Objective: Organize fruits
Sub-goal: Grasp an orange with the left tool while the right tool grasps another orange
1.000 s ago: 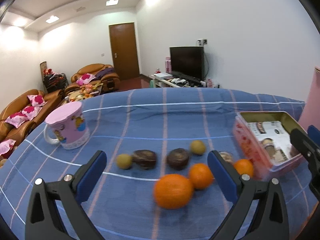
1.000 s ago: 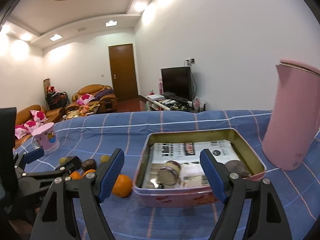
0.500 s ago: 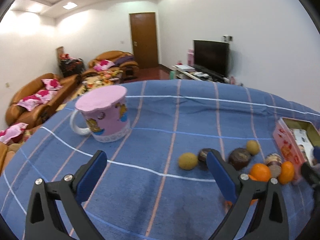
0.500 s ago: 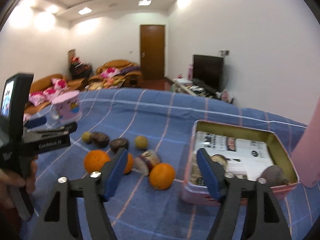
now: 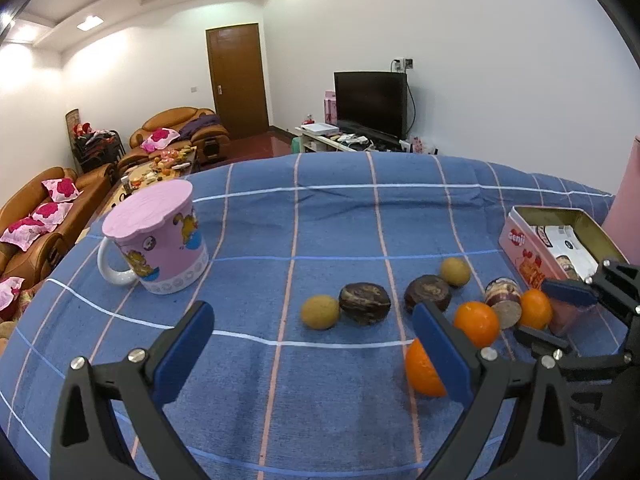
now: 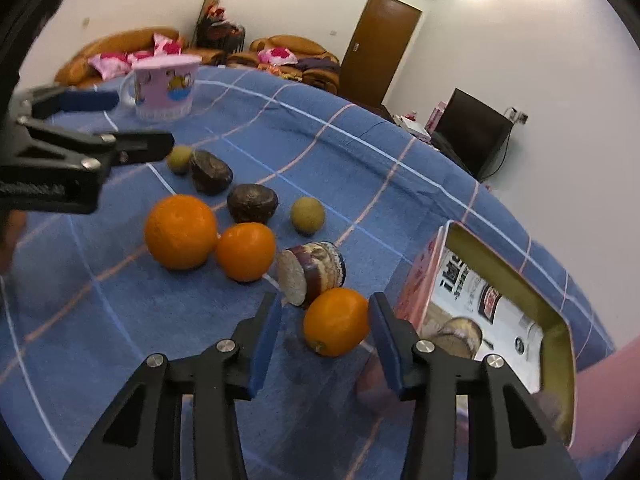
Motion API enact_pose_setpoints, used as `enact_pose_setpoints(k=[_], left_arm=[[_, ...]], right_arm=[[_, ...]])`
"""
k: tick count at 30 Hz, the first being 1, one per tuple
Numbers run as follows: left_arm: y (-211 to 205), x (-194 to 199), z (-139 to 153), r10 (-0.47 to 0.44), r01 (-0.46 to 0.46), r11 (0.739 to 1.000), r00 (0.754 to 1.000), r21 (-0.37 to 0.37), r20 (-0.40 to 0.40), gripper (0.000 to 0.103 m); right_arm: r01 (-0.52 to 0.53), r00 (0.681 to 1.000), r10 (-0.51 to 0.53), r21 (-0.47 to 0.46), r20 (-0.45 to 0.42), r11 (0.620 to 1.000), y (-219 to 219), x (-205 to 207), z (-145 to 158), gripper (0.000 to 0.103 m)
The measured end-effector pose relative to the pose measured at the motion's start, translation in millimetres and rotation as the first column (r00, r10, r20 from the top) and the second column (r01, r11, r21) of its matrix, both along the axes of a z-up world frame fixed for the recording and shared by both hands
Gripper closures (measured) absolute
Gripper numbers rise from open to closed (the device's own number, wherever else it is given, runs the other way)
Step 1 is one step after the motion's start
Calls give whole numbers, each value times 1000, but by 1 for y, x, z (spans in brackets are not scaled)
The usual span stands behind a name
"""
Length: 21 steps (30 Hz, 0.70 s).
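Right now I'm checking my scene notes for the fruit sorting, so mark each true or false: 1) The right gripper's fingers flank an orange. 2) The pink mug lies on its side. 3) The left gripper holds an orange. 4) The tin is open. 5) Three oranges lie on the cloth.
1) True: the right gripper, whose jaws have just been closing, has the orange between its fingers, with gaps still showing.
2) False: the pink mug stands upright.
3) False: the left gripper is open and holds nothing.
4) True: the tin has no lid on.
5) True: three oranges lie on the blue cloth.
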<state>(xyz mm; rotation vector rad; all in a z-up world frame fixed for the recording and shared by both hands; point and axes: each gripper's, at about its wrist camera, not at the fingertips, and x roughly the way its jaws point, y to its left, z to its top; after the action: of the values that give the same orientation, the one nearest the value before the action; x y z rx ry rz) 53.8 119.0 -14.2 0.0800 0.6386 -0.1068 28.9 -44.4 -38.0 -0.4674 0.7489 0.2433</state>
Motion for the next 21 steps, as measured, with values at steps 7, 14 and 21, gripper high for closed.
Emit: enact_pose_setpoints(k=[7,14,21], left_arm=[[4,2,3,-20,20,999,1000,-26,-3,2],[-4,-2,3,-131,130,989,991,-68,-13,2],[-31,-3,-9,-260,254,964,963,-79,-77,17]], right_arm=[[-55,998,50,-210,-30,976,9,10,-7,67],[20,999,-21,27,28,999,-16,-4,24,68],[80,983,-140,414,117,907,-49,-34,49,68]])
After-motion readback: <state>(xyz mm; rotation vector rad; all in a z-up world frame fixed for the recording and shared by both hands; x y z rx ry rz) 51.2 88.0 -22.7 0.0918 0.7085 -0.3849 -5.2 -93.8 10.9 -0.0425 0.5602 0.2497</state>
